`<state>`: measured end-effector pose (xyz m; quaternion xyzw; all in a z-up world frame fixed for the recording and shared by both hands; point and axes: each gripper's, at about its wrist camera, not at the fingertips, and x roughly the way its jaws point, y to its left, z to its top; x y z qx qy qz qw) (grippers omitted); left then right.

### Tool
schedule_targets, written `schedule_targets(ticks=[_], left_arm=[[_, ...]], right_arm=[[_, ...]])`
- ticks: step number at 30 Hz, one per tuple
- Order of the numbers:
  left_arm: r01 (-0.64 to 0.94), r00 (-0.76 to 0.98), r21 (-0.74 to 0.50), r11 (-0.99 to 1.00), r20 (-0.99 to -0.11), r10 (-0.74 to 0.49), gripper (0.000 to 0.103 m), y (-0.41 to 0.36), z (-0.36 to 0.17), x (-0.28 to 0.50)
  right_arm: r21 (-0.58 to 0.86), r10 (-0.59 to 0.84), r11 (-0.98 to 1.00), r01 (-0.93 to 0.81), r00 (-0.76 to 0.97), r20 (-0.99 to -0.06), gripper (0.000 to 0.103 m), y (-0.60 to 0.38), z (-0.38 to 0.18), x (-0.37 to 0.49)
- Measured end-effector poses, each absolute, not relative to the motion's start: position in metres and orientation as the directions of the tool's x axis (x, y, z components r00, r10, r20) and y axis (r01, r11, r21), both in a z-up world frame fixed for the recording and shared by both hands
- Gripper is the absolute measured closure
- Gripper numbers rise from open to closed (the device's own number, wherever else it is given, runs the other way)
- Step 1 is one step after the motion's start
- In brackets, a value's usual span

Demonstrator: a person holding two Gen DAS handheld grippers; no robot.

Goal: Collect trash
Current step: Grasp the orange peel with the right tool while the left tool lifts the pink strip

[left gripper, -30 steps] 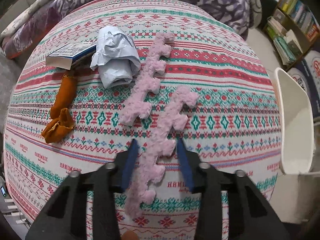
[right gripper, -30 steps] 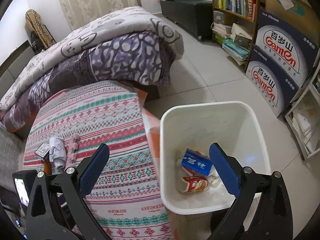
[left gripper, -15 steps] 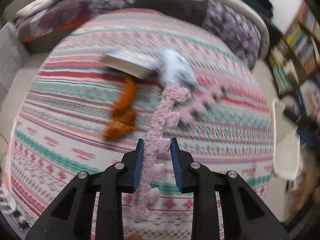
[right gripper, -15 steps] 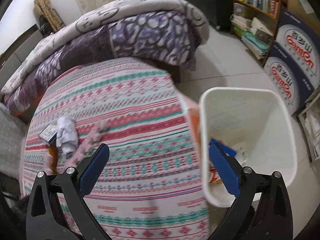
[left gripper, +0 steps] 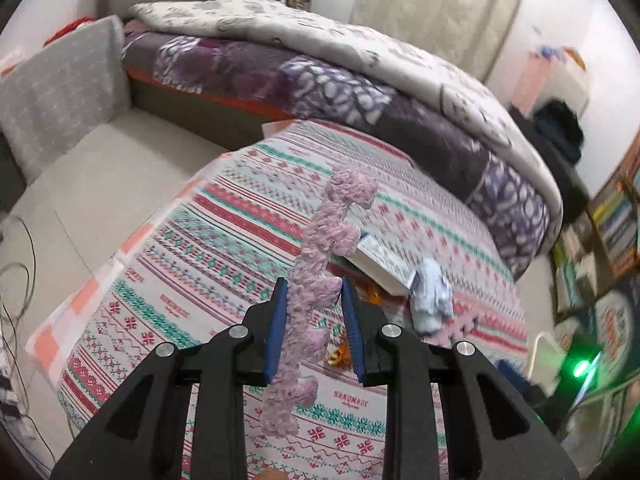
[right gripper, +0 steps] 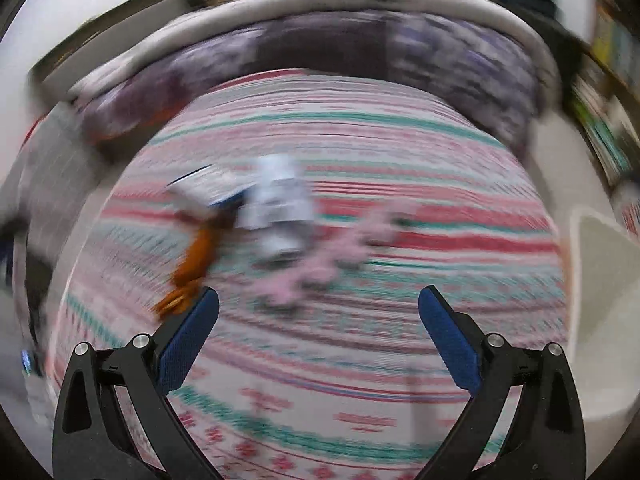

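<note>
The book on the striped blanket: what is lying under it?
The book rests on the striped blanket, its near edge touching a crumpled pale paper. Something orange peeks out below; the lifted pink strip hides the rest.

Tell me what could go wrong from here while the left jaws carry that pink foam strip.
1. The pink foam strip is pinched only near its middle, with long ends hanging free; it may slip or catch on the bed.
2. The right gripper is open over the crumpled paper, but that view is blurred, so a grab may miss.

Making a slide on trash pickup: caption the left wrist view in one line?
Left tool shut on a pink fuzzy notched strip, lifted above the patterned bedspread.
</note>
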<state>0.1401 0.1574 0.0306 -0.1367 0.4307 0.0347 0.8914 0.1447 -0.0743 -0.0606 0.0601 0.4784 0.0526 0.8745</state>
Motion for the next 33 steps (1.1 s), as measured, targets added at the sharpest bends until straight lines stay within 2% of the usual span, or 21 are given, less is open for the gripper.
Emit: schedule_targets(ticks=[6, 15, 16, 20, 24, 27, 28, 33], left_arm=[[-0.226, 0.640, -0.264, 0.938, -0.766, -0.061, 0.076, 0.182, 0.038, 0.138], [-0.233, 0.634, -0.298, 0.926, -0.769, -0.088, 0.075, 0.194, 0.038, 0.139], [-0.234, 0.635, -0.297, 0.926, -0.768, -0.086, 0.075, 0.193, 0.038, 0.139], [-0.239, 0.634, -0.299, 0.924, -0.769, -0.085, 0.075, 0.195, 0.037, 0.140], [-0.248, 0.630, -0.295, 0.923, -0.773, -0.078, 0.075, 0.197, 0.034, 0.141], [-0.250, 0.629, -0.289, 0.924, -0.774, -0.071, 0.075, 0.195, 0.034, 0.140], [-0.250, 0.630, -0.289, 0.924, -0.773, -0.071, 0.075, 0.195, 0.034, 0.140], [-0.244, 0.643, -0.273, 0.931, -0.764, -0.055, 0.075, 0.191, 0.038, 0.139]], right_arm=[[0.109, 0.216, 0.968, -0.227, 0.524, -0.824, 0.007, -0.004, -0.074, 0.140], [0.119, 0.218, 0.965, -0.232, 0.467, -0.857, 0.008, 0.030, -0.097, 0.164], [0.116, 0.215, 0.966, -0.232, 0.467, -0.858, 0.012, 0.030, -0.099, 0.166], [0.122, 0.224, 0.962, -0.245, 0.447, -0.866, 0.054, 0.026, -0.104, 0.168], [0.143, 0.247, 0.957, -0.253, 0.449, -0.859, 0.064, 0.022, -0.097, 0.165], [0.155, 0.262, 0.953, -0.261, 0.451, -0.853, 0.086, 0.020, -0.087, 0.162], [0.155, 0.264, 0.952, -0.264, 0.454, -0.851, 0.091, 0.019, -0.084, 0.161], [0.161, 0.272, 0.952, -0.262, 0.473, -0.838, 0.093, 0.010, -0.068, 0.158]])
